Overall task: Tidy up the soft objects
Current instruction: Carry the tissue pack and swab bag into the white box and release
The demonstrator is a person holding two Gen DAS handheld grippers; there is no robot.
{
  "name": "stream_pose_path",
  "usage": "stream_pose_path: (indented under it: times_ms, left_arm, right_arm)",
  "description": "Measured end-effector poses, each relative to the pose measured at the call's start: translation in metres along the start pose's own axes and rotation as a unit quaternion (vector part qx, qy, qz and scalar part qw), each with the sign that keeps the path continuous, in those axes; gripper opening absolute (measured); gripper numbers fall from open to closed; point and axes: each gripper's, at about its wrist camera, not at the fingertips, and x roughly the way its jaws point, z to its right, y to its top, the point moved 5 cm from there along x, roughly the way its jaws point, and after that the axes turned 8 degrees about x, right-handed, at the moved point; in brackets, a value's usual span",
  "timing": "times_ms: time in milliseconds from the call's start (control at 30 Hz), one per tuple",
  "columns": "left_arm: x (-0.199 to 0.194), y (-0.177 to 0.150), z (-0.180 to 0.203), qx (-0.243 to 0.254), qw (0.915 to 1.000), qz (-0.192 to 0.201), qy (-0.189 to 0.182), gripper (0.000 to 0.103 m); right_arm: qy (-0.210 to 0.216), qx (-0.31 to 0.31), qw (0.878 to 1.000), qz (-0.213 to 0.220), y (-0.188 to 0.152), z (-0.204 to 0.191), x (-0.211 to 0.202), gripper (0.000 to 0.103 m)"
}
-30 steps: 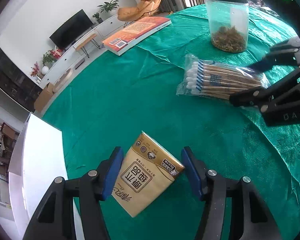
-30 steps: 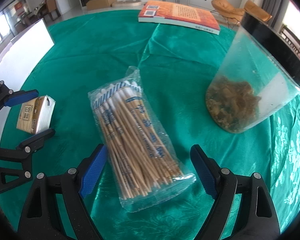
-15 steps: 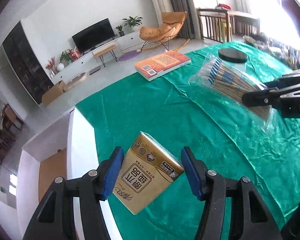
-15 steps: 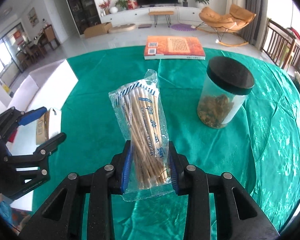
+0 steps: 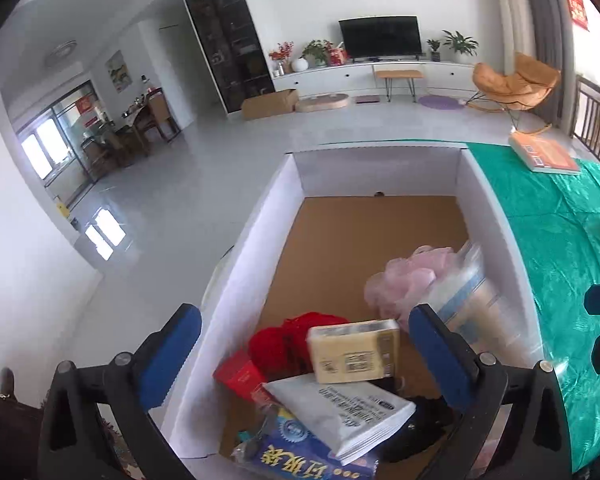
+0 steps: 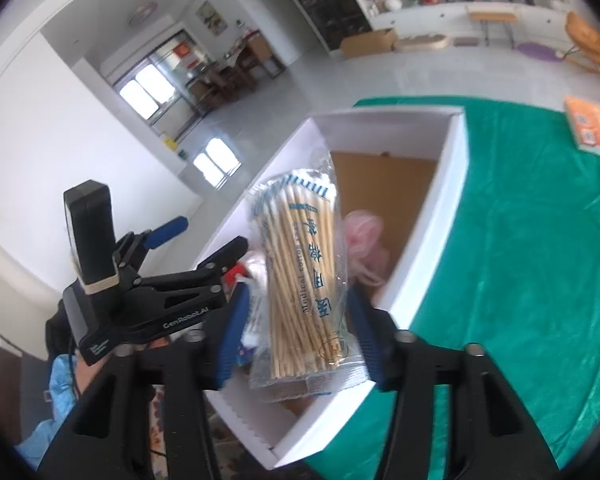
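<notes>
Tissue pack lying free in white box between my left jaws, now opening wide, cotton swab bag over box between my right jaws, also opening, pads clear.

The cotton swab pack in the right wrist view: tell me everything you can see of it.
The cotton swab pack is a clear, crinkly plastic bag of wooden-stemmed swabs with white tips, printed in blue, partly "Medical cotton". It stands roughly upright, tips up, over the white box, between the blue pads of the right gripper, whose jaws are opening; gaps show on both sides, so no pad presses it. Whether anything bears it from below cannot be told.
</notes>
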Motion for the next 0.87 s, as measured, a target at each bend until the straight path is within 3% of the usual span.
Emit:
stream_pose_path:
  times_ms: [267, 400, 567, 867]
  left_arm:
    - [-0.024, -0.018, 0.008, -0.079, 0.9955, 0.012, 0.051, 0.103]
    - [-0.036, -0.028, 0.027, -0.035, 0.9985, 0.000, 0.041, 0.103]
    - [-0.054, -0.038, 0.023, -0.051, 0.9968, 0.031, 0.054, 0.103]
    - [-0.060, -0.048, 0.019, -0.082, 0.9956, 0.016, 0.042, 0.103]
  right_arm:
    - [-0.092, -0.056, 0.993, 0.039, -0.007, 0.012, -0.019, 0.075]
    - [-0.128, -0.084, 0.987, 0.050, -0.010, 0.010, -0.021, 0.075]
    - [-0.143, -0.111, 0.983, 0.043, -0.021, 0.001, -0.011, 0.075]
    - [-0.140, -0.118, 0.982, 0.041, -0.035, -0.001, -0.010, 0.075]
